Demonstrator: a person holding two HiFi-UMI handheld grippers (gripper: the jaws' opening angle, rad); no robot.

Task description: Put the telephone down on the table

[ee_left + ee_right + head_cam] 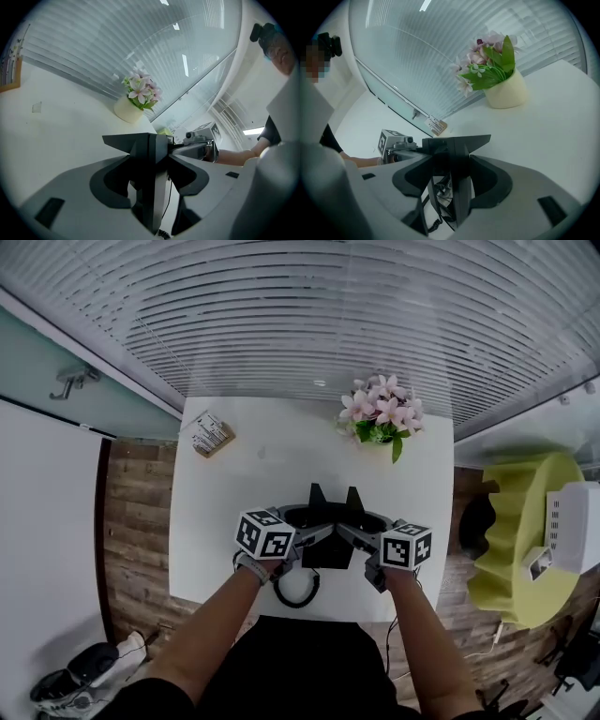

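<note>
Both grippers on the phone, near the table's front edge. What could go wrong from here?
1. The left gripper and right gripper each pinch a thin part of the black telephone. If one opens before the other, the telephone may tip or twist.
2. The black coiled cord loops by the near edge of the white table. It could snag a gripper or drag the telephone towards that edge.
</note>
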